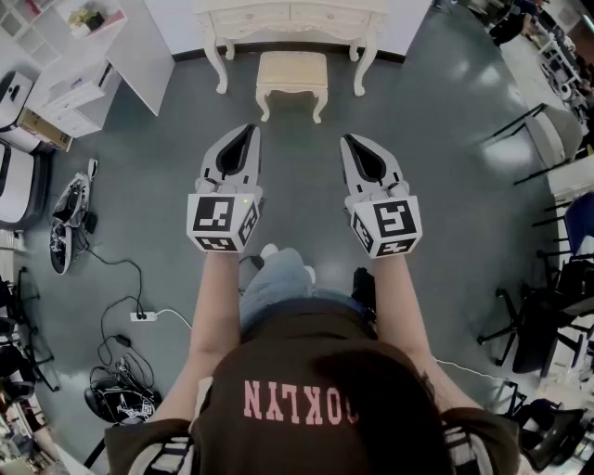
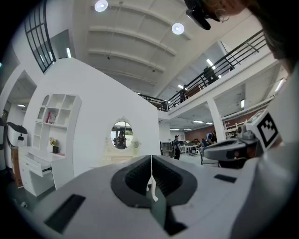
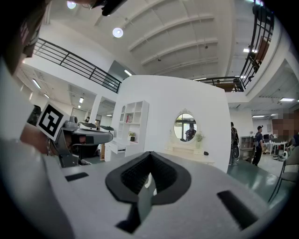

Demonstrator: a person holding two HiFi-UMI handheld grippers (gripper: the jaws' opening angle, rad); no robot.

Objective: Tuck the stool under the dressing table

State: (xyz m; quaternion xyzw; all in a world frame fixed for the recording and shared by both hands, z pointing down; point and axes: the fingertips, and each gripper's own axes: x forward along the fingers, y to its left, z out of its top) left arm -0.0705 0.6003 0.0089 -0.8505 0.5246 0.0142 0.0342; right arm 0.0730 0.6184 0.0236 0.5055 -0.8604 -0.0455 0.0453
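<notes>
A cream stool (image 1: 292,76) with a padded top stands on the grey floor just in front of the cream dressing table (image 1: 290,19), out from under it. My left gripper (image 1: 247,128) and right gripper (image 1: 348,138) are held level side by side, well short of the stool, both shut and empty. In the left gripper view the dressing table's oval mirror (image 2: 122,135) shows beyond the shut left gripper (image 2: 151,156). The right gripper view has the same mirror (image 3: 187,127) past the shut right gripper (image 3: 150,153). The stool is hidden in both gripper views.
A white shelf unit (image 1: 88,56) stands at the left of the dressing table. Shoes (image 1: 67,218), cables and a power strip (image 1: 142,316) lie on the floor at the left. Black chairs (image 1: 543,325) and metal frames (image 1: 548,139) stand at the right.
</notes>
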